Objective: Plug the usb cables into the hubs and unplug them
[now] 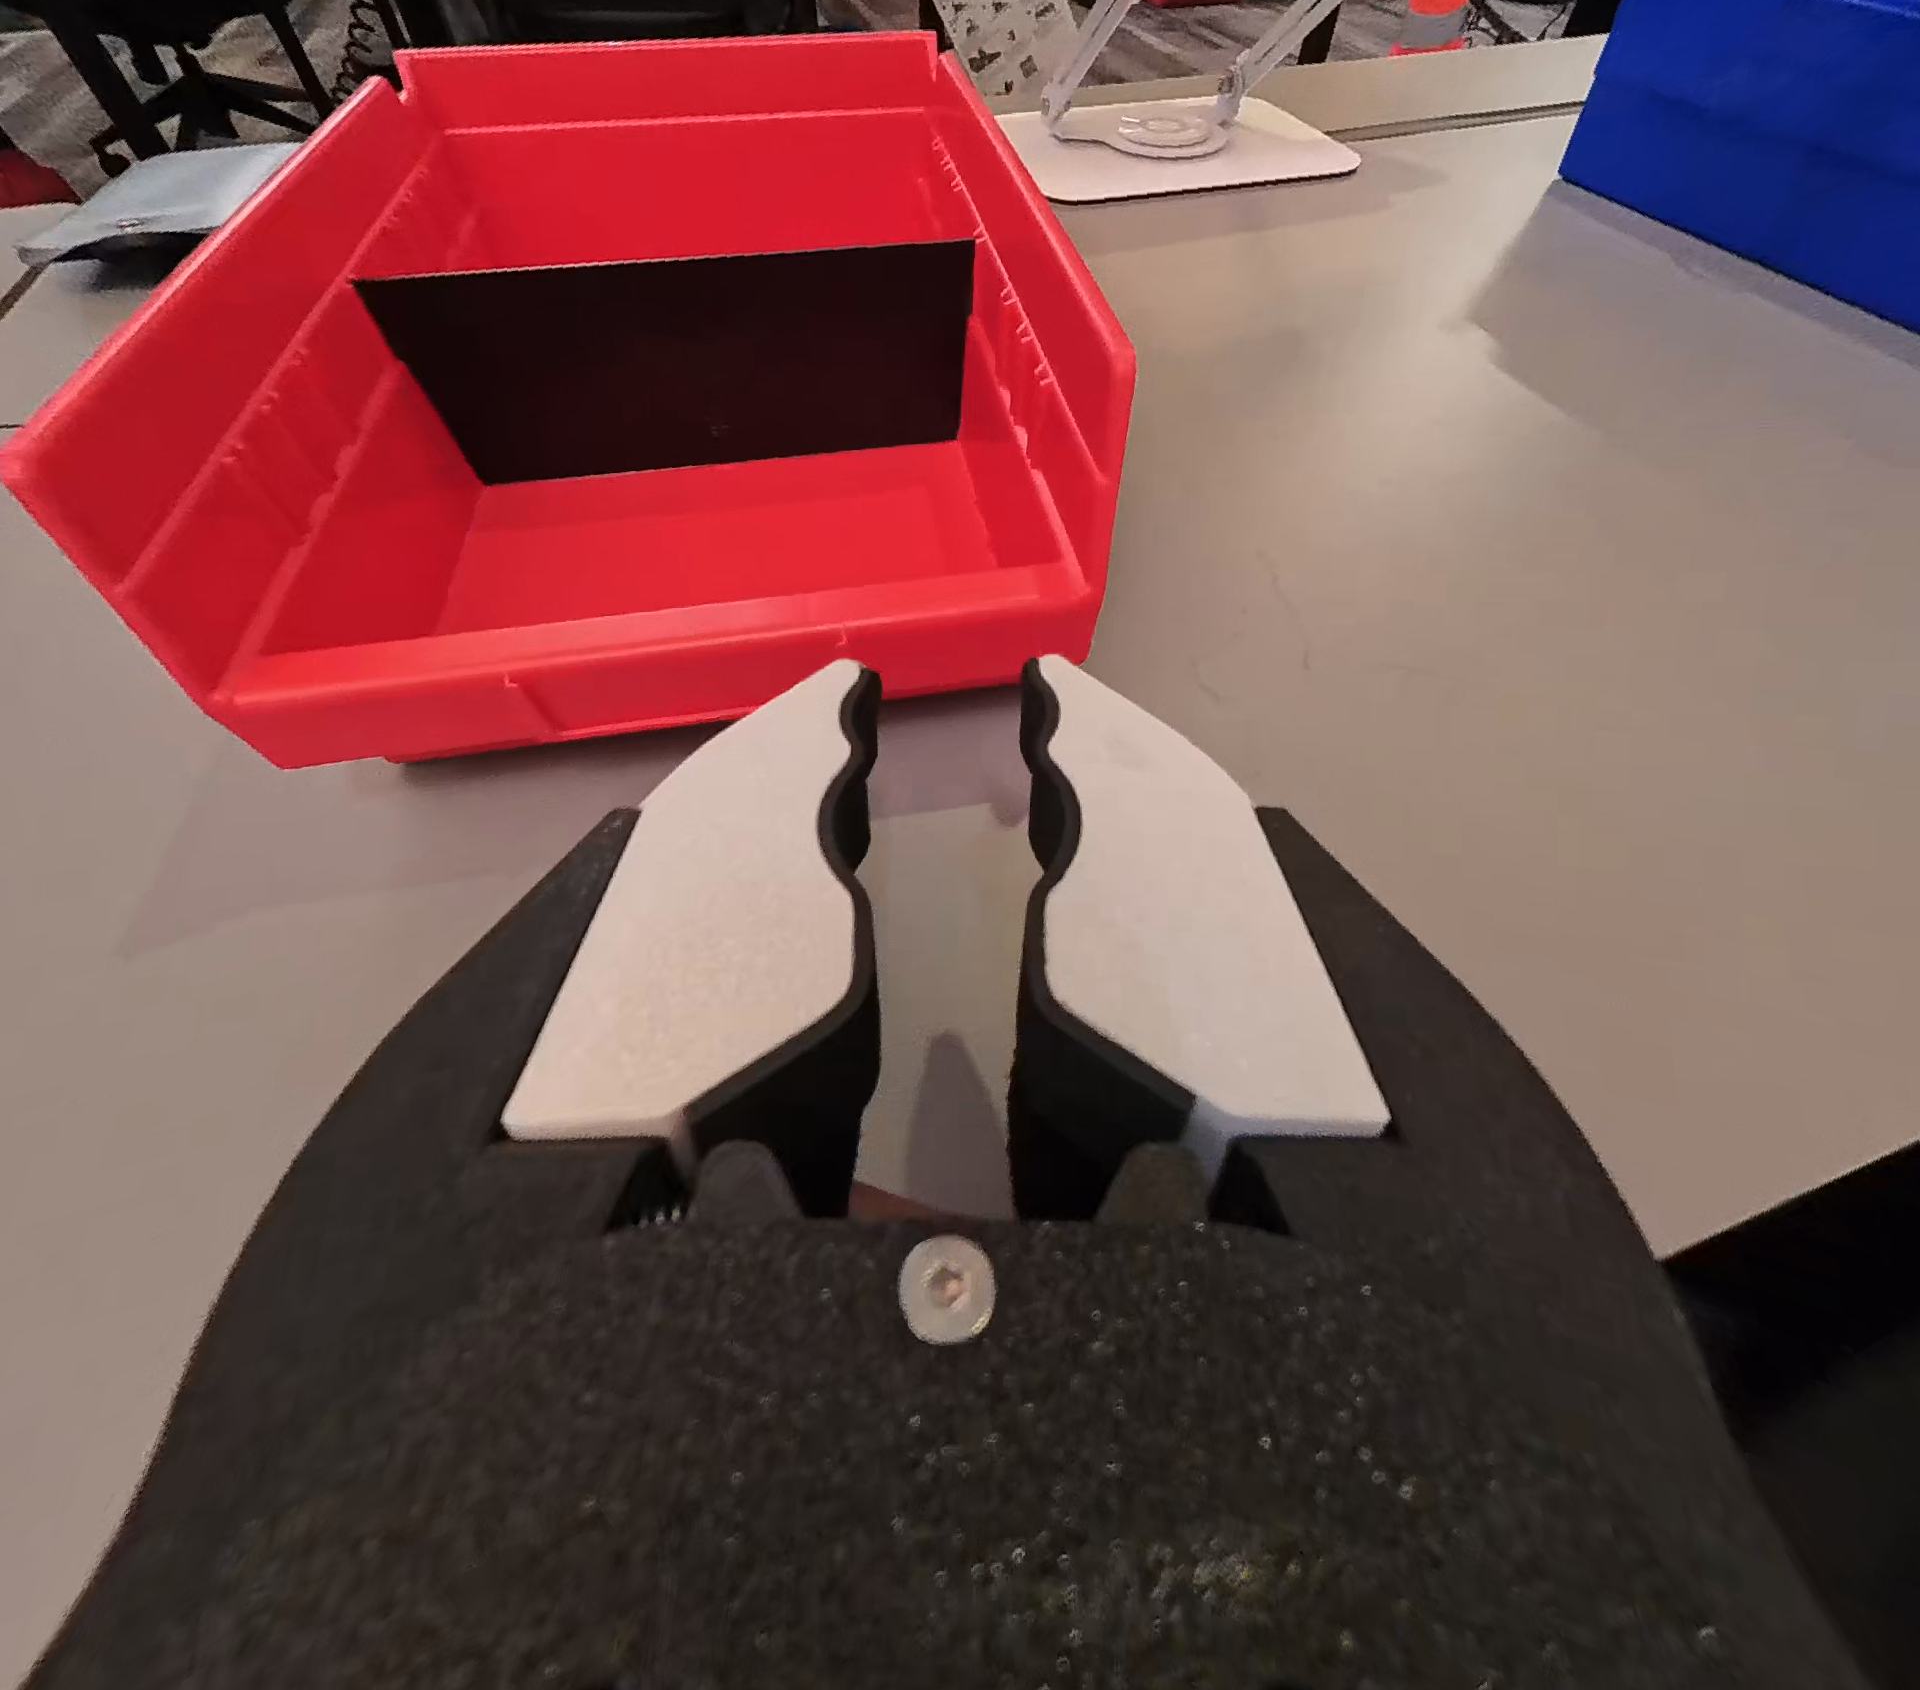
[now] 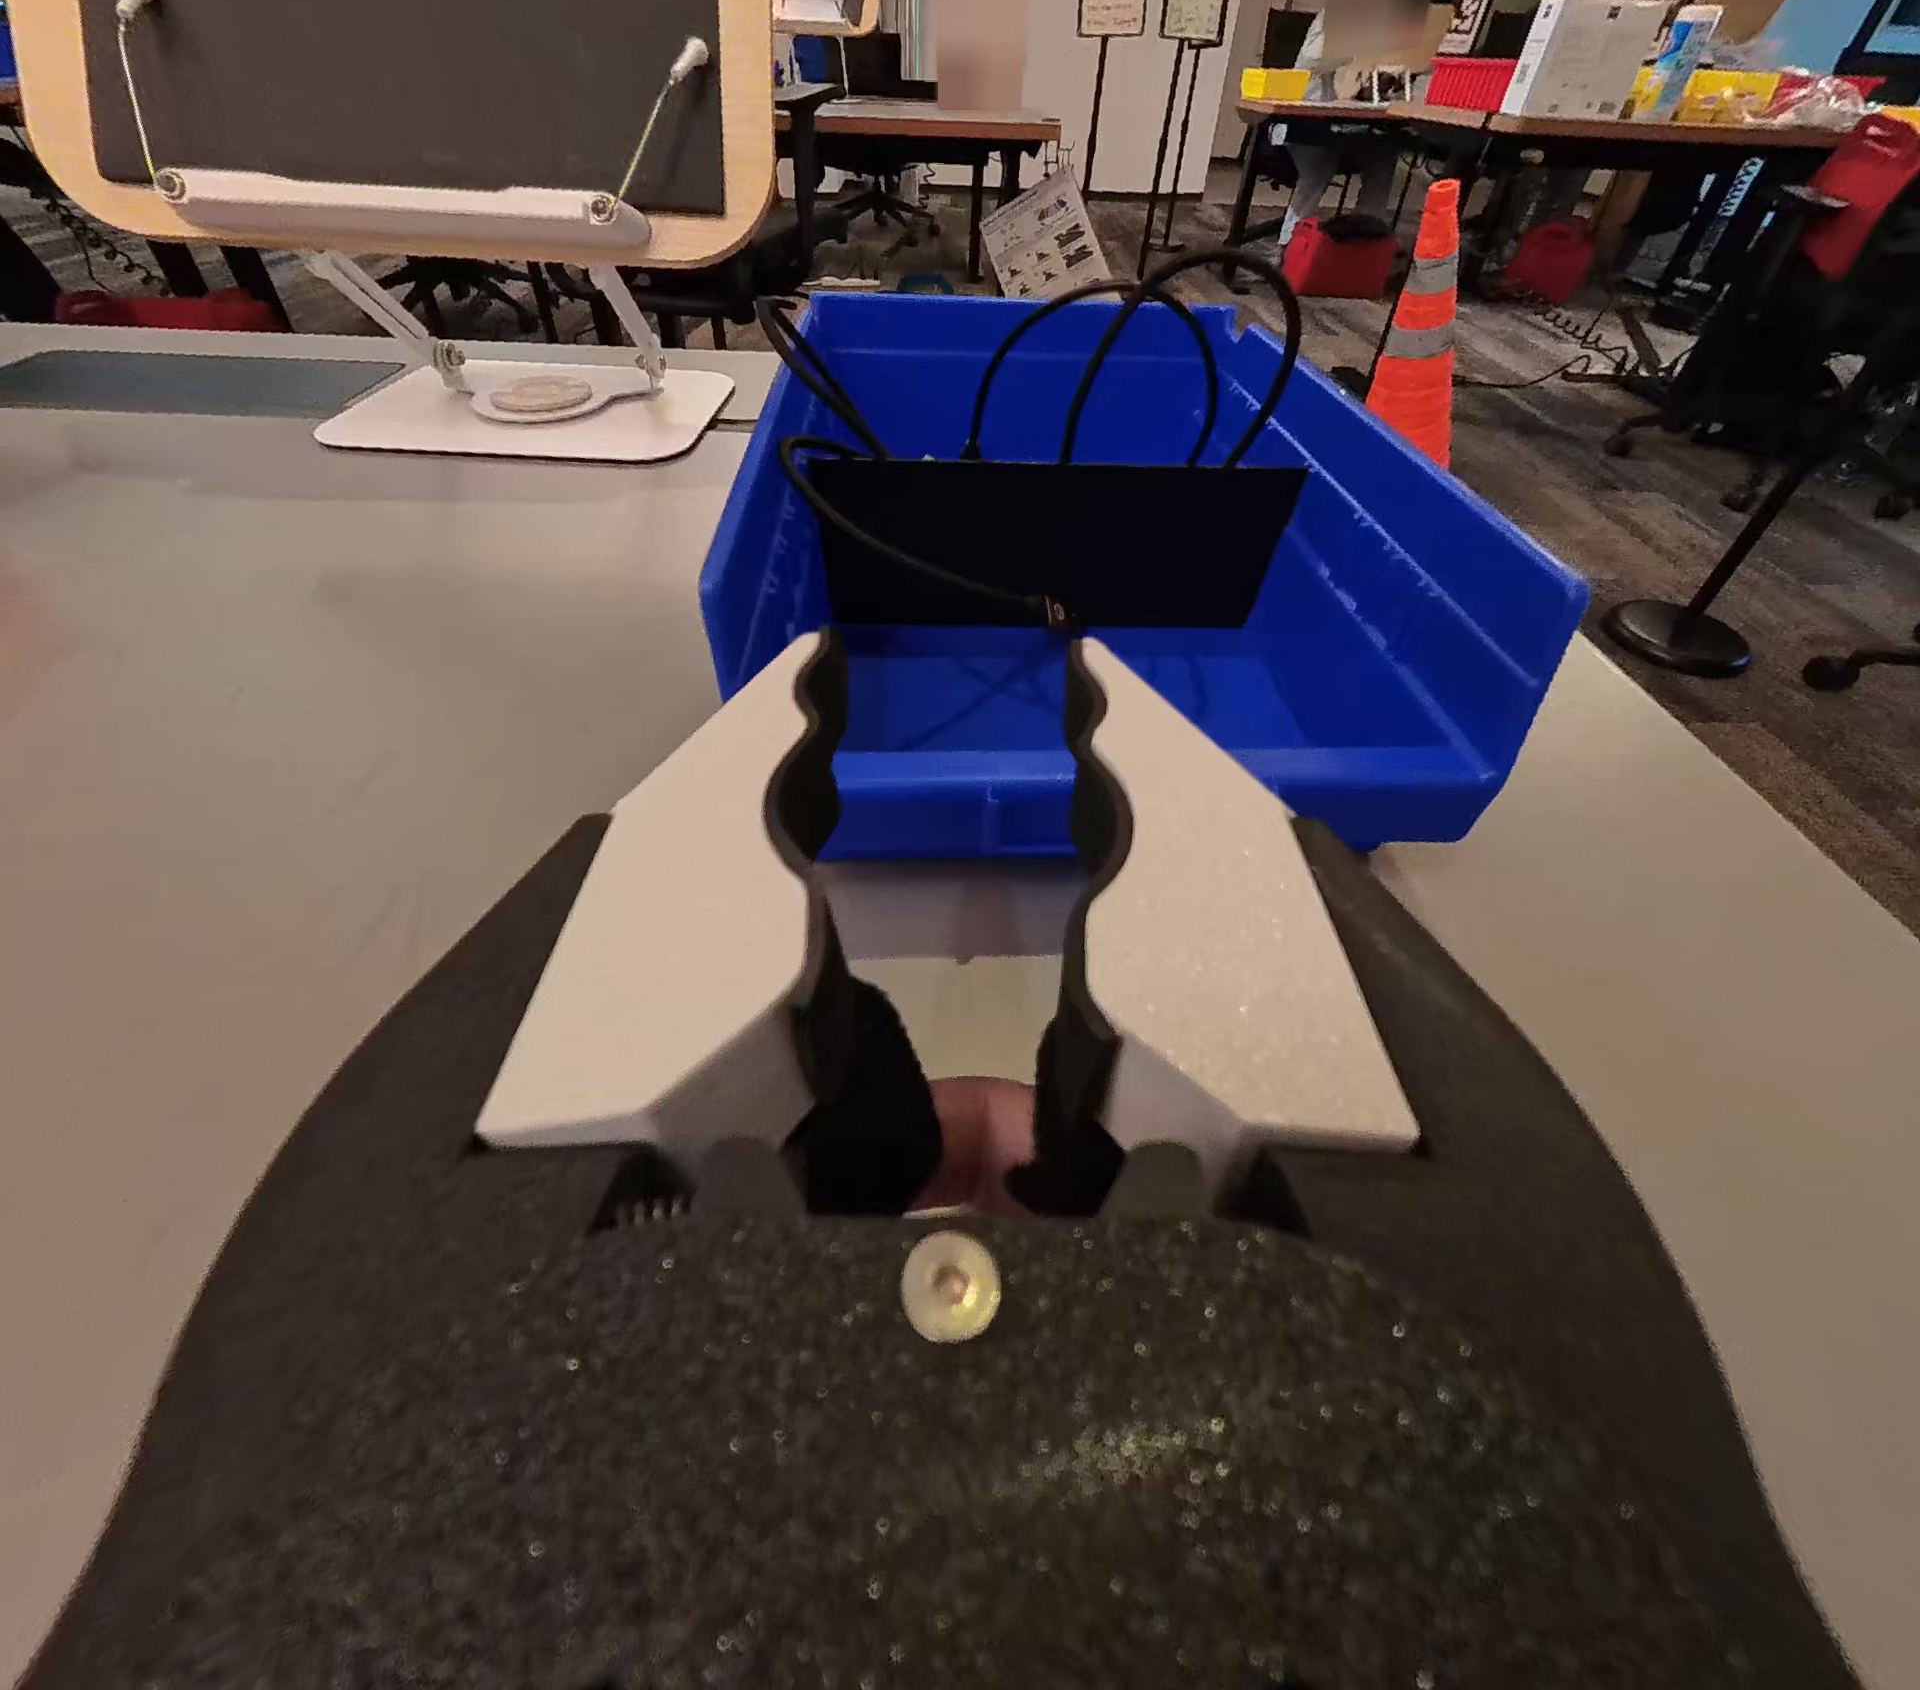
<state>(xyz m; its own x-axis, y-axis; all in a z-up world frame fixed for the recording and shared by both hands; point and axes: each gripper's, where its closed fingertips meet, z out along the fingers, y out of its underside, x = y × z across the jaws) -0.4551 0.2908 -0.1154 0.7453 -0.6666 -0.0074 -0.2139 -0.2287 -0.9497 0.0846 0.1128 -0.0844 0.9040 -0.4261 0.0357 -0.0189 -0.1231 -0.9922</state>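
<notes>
In the left wrist view my left gripper (image 1: 951, 684) is open and empty, just above the grey table (image 1: 1455, 601), close in front of a red bin (image 1: 623, 643). A black divider (image 1: 675, 362) stands across the bin; its near compartment holds nothing. In the right wrist view my right gripper (image 2: 951, 653) is open and empty in front of a blue bin (image 2: 1351, 767) with a black divider (image 2: 1049, 549). Black cables (image 2: 1101, 331) loop up from behind that divider, and one cable end (image 2: 1049, 606) hangs over it.
A wooden board on a white folding stand (image 1: 1184, 144) sits at the back of the table, also in the right wrist view (image 2: 520, 414). The blue bin (image 1: 1756, 154) is at right in the left view. An orange cone (image 2: 1418, 331), chairs and desks stand beyond the table edge. The tips of one gripper are about 55 cm away from the tips of the other.
</notes>
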